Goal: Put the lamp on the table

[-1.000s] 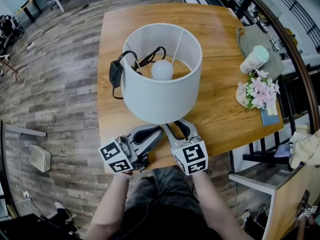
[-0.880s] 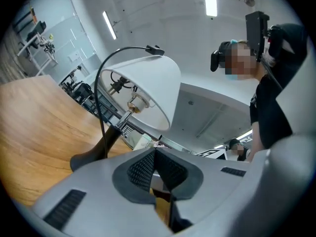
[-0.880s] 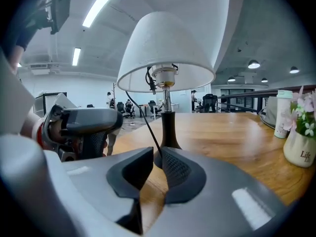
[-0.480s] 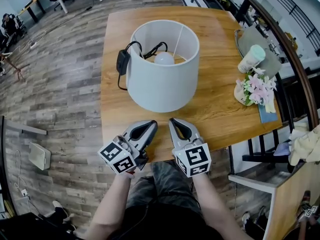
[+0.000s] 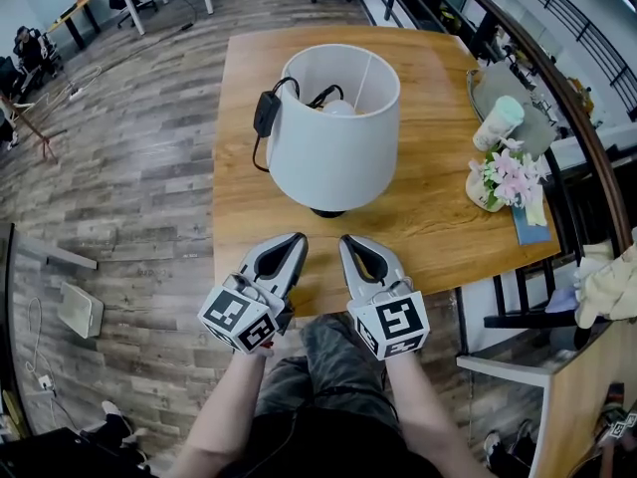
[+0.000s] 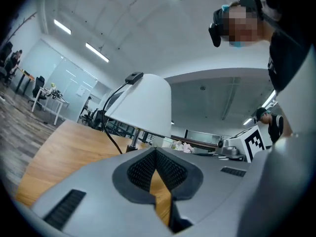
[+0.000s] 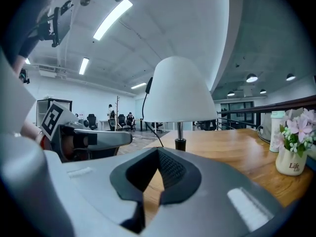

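both grippers closed and empty, lamp standing on the table

the left gripper [image 5: 295, 241] and the right gripper [image 5: 350, 243] have their jaws pressed together on nothing, side by side just short of the lamp [image 5: 333, 132] and clear of it. the lamp stands near the middle of the wooden table [image 5: 438, 222]; its black cord [image 5: 266, 114] hangs over the shade's left side, and a vase of pink flowers [image 5: 503, 179] and a pale cup [image 5: 498, 120] sit well to the lamp's right. grey plank floor [image 5: 129, 187] lies left of the lamp, under office strip lights [image 7: 112, 18]. a second ago both grippers reached under the shade, jaws apart; now they are drawn back. the lamp is upright, long axis vertical, the shade's open top facing up.
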